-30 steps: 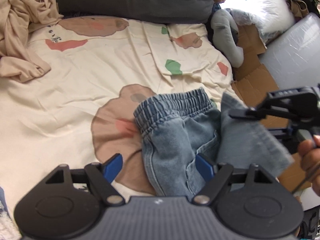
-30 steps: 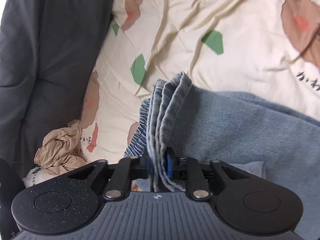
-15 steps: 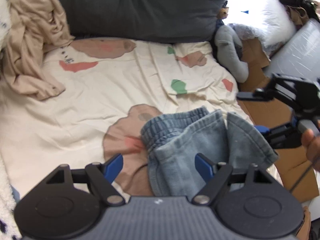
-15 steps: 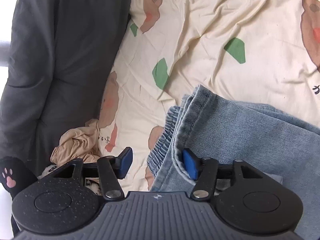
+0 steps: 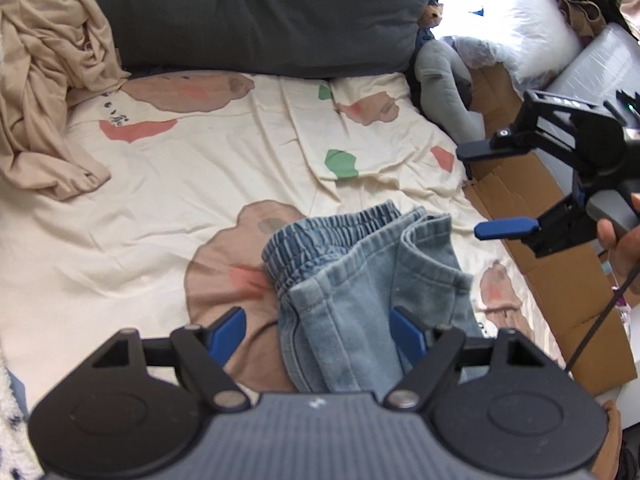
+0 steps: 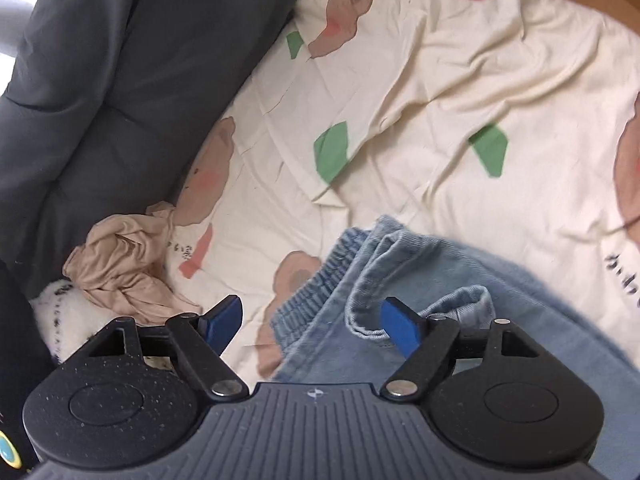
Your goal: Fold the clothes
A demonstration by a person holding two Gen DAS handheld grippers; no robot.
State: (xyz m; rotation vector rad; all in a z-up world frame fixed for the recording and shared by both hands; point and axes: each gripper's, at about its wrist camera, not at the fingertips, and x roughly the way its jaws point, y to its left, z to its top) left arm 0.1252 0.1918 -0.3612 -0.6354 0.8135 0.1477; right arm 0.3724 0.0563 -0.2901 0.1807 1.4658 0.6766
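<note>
Light blue jeans (image 5: 360,280) lie folded on the cream printed bedsheet (image 5: 160,208), elastic waistband toward the far side. My left gripper (image 5: 320,332) hovers open over their near end, touching nothing. In the left wrist view my right gripper (image 5: 468,194) hangs off the jeans' right edge, clear of the cloth. Its jaws are opening. In the right wrist view the right gripper (image 6: 312,320) stands above the jeans (image 6: 440,280); a hem fold lies loose beside the right pad (image 6: 400,328), not pressed.
A crumpled beige garment (image 5: 44,92) lies at the far left, also the beige garment (image 6: 124,268). A dark grey cushion (image 5: 260,12) lines the back. A grey plush toy (image 5: 444,88), cardboard (image 5: 560,280) and a white pillow (image 5: 512,20) sit off the bed's right side.
My right gripper was shut on the jeans' hem; it has opened, let the hem go and lifted away. The leg now rests on the folded pile. The left gripper stayed open.
</note>
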